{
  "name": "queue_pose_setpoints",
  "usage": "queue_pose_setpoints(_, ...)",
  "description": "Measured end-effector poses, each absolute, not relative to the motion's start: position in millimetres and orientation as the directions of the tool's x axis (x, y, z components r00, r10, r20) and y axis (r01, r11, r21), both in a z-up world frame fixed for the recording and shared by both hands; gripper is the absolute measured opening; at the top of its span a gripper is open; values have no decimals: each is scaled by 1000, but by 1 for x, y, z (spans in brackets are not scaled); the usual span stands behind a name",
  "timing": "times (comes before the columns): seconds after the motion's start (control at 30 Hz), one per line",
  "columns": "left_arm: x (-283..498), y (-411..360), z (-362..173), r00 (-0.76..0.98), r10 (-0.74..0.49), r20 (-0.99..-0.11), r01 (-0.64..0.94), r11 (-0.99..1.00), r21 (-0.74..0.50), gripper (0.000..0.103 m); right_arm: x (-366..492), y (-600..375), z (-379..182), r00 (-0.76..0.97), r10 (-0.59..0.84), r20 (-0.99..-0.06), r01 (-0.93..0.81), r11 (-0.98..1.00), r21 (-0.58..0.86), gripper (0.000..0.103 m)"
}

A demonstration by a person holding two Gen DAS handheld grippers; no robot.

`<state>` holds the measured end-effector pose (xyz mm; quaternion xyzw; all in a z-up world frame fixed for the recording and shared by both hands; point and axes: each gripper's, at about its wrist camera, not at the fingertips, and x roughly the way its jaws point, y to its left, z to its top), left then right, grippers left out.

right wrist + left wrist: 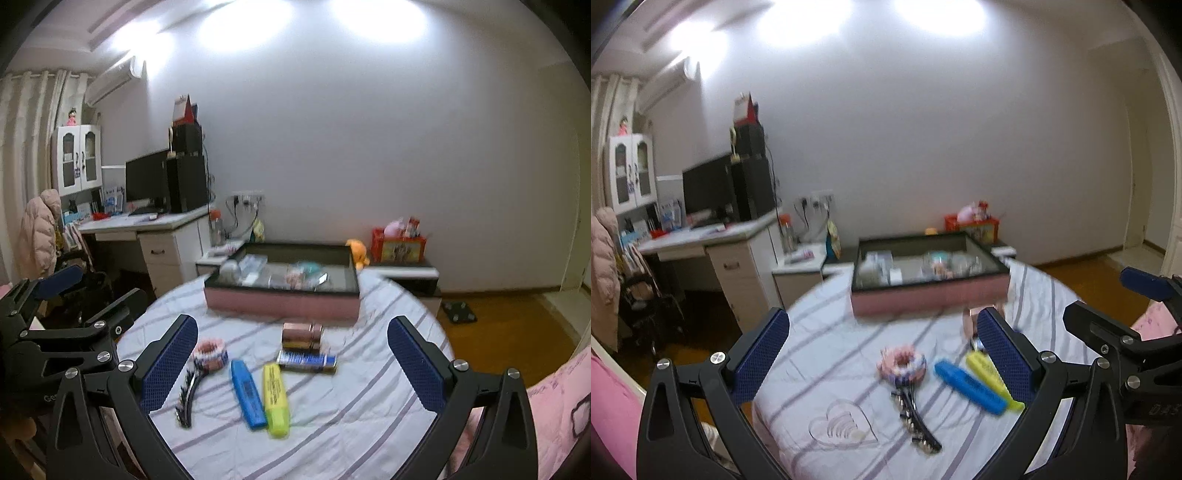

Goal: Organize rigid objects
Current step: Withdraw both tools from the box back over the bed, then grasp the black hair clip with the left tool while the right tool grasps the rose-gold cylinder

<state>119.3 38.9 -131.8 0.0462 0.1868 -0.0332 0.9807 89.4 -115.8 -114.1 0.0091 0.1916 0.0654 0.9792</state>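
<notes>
Both the left gripper point(882, 354) and right gripper point(291, 362) hover with jaws apart, empty. Left to sort: 2 highlighters point(258, 395), hair clip point(910, 400), 2 small tubes point(304, 349). Beyond, the pink-sided tray point(280, 304) already holds several items.

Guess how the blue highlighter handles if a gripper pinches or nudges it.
The blue highlighter looks rigid and probably light. Its flattish body should slide rather than roll on the striped cloth. It lies against the yellow highlighter, so a nudge likely shifts both.
</notes>
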Motion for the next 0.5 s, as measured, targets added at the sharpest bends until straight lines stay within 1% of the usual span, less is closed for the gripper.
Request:
queue_pose_setpoints(0.1, 135, 42, -157, 883, -73, -463, 100, 994, 33, 103, 100, -116, -133, 895, 127, -428, -117, 992, 48, 103)
queue_pose_setpoints(0.17, 144, 43, -172, 857, -81, -509, 95, 996, 0, 103, 106, -117, -145, 880, 130, -456, -117, 991, 59, 103)
queue_pose_setpoints(0.3, 161, 39, -204, 801, -63, -596, 79, 997, 1, 103, 124, -119, -174, 832, 127, -540, -104, 992, 73, 103)
queue_pose_setpoints(0.5, 172, 36, -235, 740, -80, -668, 93, 996, -16, 103, 138, -127, -202, 782, 110, -614, -83, 994, 72, 103)
